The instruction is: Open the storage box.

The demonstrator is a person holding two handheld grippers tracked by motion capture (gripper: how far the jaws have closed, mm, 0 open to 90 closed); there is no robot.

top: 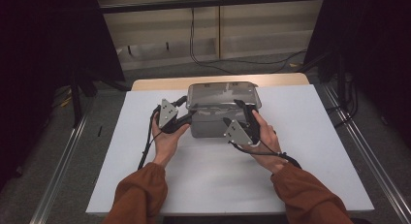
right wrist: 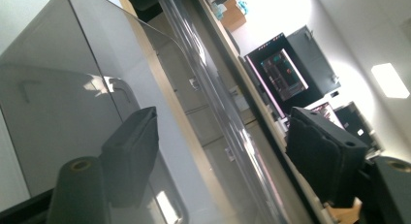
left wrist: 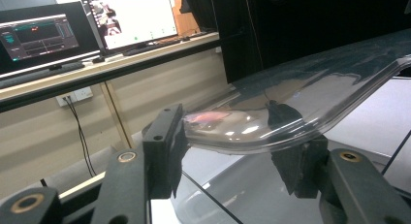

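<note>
A: Where is the container being worked on?

B: A grey plastic storage box is set at the middle of the desk, toward its far edge. Its clear lid is being handled at both near corners.

A: How are the tools placed?

B: The left tool is brought to the lid's left edge. In the left gripper view the lid rim lies between the two jaws, which are spread, with the pads beside it rather than pressed on it. The right tool is brought to the right edge; in the right gripper view the clear rim runs between widely spread jaws, untouched by either pad.

A: How should this step be done well?

B: Probably both rims should be centred deep between the pads before anything is squeezed, and both sides should then be moved evenly, so that the lid is not twisted or sprung off one corner.

A: And what is held in the box?

B: Nothing can be made out through the tinted wall; the contents cannot be told.
</note>
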